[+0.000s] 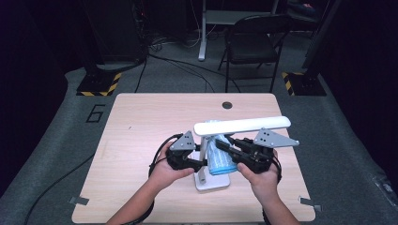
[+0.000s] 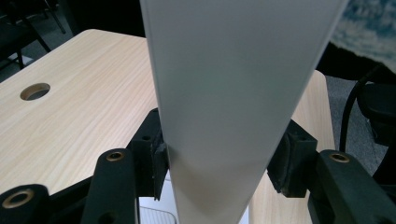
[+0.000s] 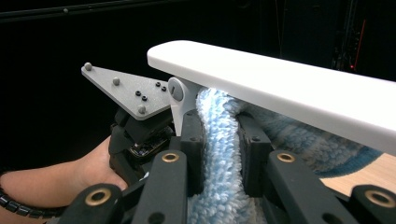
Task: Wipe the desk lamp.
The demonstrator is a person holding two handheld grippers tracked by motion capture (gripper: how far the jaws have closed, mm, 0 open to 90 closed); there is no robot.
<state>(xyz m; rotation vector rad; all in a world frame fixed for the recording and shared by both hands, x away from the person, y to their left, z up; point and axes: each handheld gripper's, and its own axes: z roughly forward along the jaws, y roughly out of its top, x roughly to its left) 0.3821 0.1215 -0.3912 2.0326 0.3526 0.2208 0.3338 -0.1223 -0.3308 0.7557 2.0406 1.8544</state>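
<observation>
In the high view a white desk lamp (image 1: 213,159) stands near the front middle of the wooden table (image 1: 141,122), its long flat head (image 1: 242,125) running left to right above the two grippers. The left gripper (image 1: 199,163) comes in from the lamp's left and closes on the upright stem (image 1: 203,149). The right gripper (image 1: 221,146) comes in from the lamp's right, carrying a blue fluffy cloth (image 1: 218,157) that lies just right of the stem and under the head. The cloth's long axis runs roughly away from the person, crossing beneath the head's long axis.

In the left gripper view the stem (image 2: 224,107) rises straight up between the two jaws. The jaws are clamped on it, one pad pressed to each flat side, so this gripper looks to be steadying the lamp. The table (image 2: 79,107) stretches away on the far side.

In the right gripper view the jaws are pinched onto a fold of the cloth (image 3: 218,154), which runs forward between them and bulges out beyond the tips. The lamp head (image 3: 280,88) passes just above and ahead of the jaws, slanting from upper left down to the right, and the cloth appears to touch its underside near the hinge (image 3: 180,95). The left gripper (image 3: 135,126) sits beyond the jaws to the left, with a hand (image 3: 60,179) behind it. I judge the wipe must travel along the head's length, rightward from the hinge.
</observation>
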